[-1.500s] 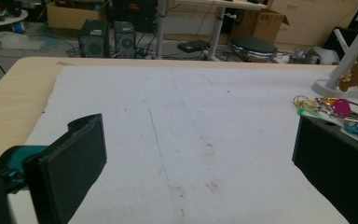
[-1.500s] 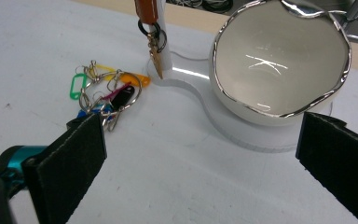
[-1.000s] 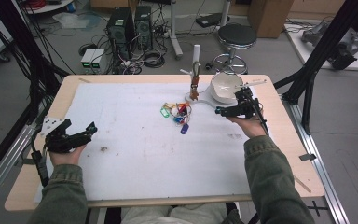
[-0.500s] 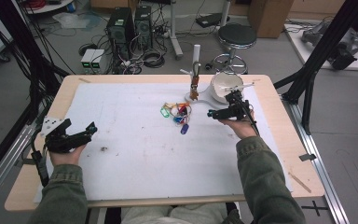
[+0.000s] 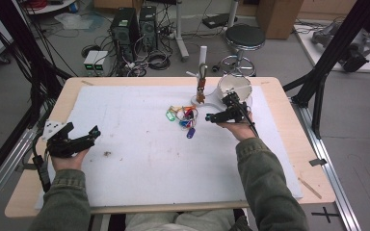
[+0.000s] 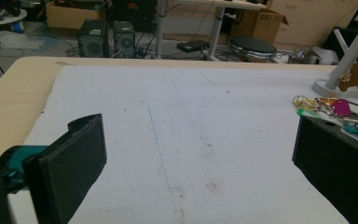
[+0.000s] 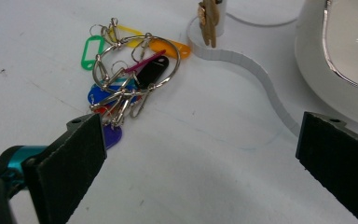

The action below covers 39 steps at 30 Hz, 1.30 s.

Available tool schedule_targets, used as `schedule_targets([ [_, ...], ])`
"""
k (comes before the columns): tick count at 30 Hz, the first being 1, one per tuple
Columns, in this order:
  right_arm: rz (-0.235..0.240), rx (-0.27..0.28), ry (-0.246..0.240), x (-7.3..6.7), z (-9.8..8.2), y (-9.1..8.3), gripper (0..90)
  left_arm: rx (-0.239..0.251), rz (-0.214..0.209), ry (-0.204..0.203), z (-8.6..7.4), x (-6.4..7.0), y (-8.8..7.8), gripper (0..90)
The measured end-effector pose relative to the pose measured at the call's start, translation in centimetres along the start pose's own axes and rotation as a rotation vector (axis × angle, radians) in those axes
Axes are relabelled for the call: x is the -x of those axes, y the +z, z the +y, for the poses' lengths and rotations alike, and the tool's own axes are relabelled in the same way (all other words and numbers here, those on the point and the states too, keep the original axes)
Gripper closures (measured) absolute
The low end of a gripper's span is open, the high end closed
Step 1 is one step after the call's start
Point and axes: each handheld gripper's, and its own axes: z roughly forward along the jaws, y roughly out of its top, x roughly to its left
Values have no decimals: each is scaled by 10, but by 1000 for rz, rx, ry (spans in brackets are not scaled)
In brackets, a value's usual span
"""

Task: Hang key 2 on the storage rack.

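A bunch of coloured key tags on a metal ring (image 5: pixel 185 119) (image 7: pixel 129 81) (image 6: pixel 335 109) lies on the white mat just left of a white stand (image 5: pixel 203 72) with a brown tag hanging from it (image 7: pixel 208 21). My right gripper (image 5: pixel 213 117) (image 7: pixel 200 158) hovers open just right of the keyring, its jaws wide apart with nothing between them; one jaw stands beside the purple tag (image 7: pixel 112 135). My left gripper (image 5: pixel 79 139) (image 6: pixel 200 172) rests open near the table's left edge, far from the keys.
A white bowl (image 5: pixel 235 86) (image 7: pixel 340 56) sits on the stand's base behind my right hand. The white mat (image 5: pixel 139 159) covers most of the wooden table (image 5: pixel 298 134). A stool and computer cases stand on the floor beyond the far edge.
My right gripper has moved left and slightly nearer, from in front of the bowl towards the keyring. The left gripper has stayed in place.
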Motion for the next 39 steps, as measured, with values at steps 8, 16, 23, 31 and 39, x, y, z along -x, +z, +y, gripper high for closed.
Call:
schedule_targets([
  [8, 30, -13, -31, -10, 9, 10, 7, 2, -2, 0, 0, 0, 1, 32],
  [16, 52, -35, -70, -19, 18, 22, 7, 3, -2, -3, 0, -1, 1, 32],
  [23, 66, -33, -78, -26, 26, 32, 12, 3, -4, -4, 0, -1, 1, 32],
  [31, 41, -67, -55, -25, 24, 52, 12, -1, -9, -3, 0, -1, 2, 32],
  [39, 19, -79, -43, -25, 26, 66, 47, 0, -9, -5, 0, -1, 2, 32],
])
